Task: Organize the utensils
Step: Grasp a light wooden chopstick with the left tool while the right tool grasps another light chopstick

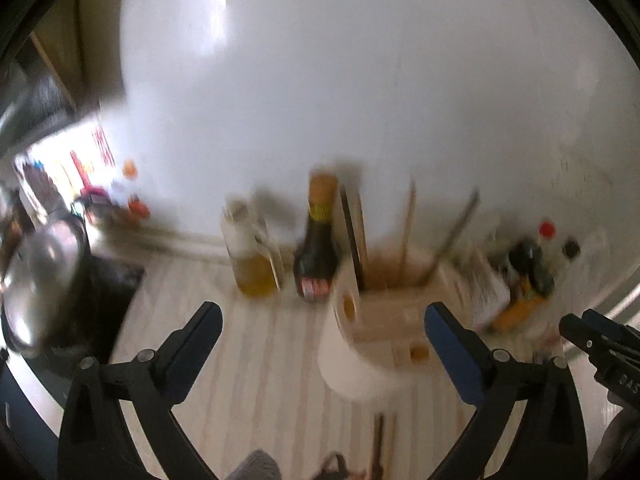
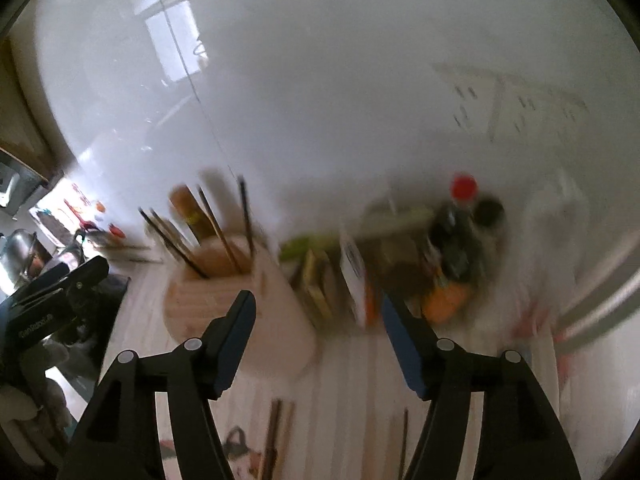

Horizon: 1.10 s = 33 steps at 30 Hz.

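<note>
Both views are motion-blurred. A pale wooden utensil holder (image 1: 394, 308) stands on the striped counter with chopsticks (image 1: 408, 232) upright in it; it also shows in the right wrist view (image 2: 240, 300) with dark chopsticks (image 2: 218, 232) inside. My left gripper (image 1: 322, 320) is open and empty, in front of the holder. My right gripper (image 2: 318, 312) is open and empty, to the holder's right. Loose chopsticks (image 2: 274, 436) and another stick (image 2: 403, 440) lie on the counter below the right gripper. Loose chopsticks (image 1: 380, 444) lie below the left gripper. The right gripper's tip shows in the left wrist view (image 1: 576, 332).
An oil bottle (image 1: 252, 256) and a dark sauce bottle (image 1: 318, 240) stand left of the holder by the white wall. Bottles and packets (image 2: 452, 256) crowd the right. A steel pot (image 1: 40, 280) sits on a black stove at left. A small scissors-like object (image 2: 240, 446) lies near.
</note>
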### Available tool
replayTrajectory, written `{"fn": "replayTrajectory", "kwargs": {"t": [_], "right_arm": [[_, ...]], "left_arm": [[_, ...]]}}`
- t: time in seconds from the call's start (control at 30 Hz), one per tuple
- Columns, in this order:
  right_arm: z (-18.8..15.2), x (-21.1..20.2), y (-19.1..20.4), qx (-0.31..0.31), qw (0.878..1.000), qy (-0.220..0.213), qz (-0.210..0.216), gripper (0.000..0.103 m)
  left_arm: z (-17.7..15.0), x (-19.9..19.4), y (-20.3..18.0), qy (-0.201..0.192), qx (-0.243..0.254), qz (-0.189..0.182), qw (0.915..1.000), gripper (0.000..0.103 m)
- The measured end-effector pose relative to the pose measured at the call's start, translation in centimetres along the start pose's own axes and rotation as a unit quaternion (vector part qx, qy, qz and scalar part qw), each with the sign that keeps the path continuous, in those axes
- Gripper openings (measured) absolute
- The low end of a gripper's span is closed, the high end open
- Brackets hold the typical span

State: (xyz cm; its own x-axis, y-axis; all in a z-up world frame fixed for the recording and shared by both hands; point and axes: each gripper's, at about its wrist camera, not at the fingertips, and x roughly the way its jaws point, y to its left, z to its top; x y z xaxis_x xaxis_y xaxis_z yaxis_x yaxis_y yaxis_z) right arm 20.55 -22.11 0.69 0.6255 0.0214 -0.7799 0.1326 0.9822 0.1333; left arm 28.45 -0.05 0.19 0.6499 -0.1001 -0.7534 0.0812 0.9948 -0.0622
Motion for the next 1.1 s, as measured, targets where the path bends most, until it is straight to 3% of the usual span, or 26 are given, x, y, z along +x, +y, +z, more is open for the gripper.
{"fn": "replayTrajectory", "kwargs": {"t": [0.13,0.33,0.4,0.5,0.6,0.83,0.97,1.03,1.1], "right_arm": [[-4.1,1.5,-2.4,0.022,0.999,0.043,-0.015,0.068],[-10.7,4.8,-6.4,0.059,0.991,0.119,-0.017,0.067],[-12.6,6.1,-7.3,0.070,0.987,0.144,-0.013,0.062],[-15.3,8.0,-8.3,0.079,0.980,0.180,0.000,0.049],[-17.2,9.6,-8.7,0.086,0.974,0.208,0.014,0.040],[-19.9,12.5,-8.4,0.074,0.966,0.246,0.009,0.035],[-20.4,13.7,-8.3,0.065,0.965,0.256,-0.005,0.030],[-20.9,14.1,-8.2,0.060,0.963,0.262,-0.008,0.027],[-21.2,14.6,-8.0,0.053,0.962,0.269,-0.014,0.025]], "left_arm": [[-5.1,2.6,-1.4,0.062,0.011,0.005,0.9980,0.103],[-11.5,7.0,-3.1,0.148,0.038,0.033,0.9878,0.103],[-13.2,8.3,-3.7,0.170,0.039,0.031,0.9843,0.101],[-15.4,10.1,-4.5,0.204,0.044,0.031,0.9775,0.085],[-17.1,11.5,-4.8,0.234,0.044,0.024,0.9710,0.080],[-19.4,14.1,-5.9,0.270,0.058,0.010,0.9609,0.050],[-19.6,14.8,-6.4,0.269,0.064,0.003,0.9611,0.038],[-19.7,15.2,-6.9,0.272,0.075,0.006,0.9595,0.018],[-19.9,15.3,-7.2,0.268,0.079,0.009,0.9602,0.010]]}}
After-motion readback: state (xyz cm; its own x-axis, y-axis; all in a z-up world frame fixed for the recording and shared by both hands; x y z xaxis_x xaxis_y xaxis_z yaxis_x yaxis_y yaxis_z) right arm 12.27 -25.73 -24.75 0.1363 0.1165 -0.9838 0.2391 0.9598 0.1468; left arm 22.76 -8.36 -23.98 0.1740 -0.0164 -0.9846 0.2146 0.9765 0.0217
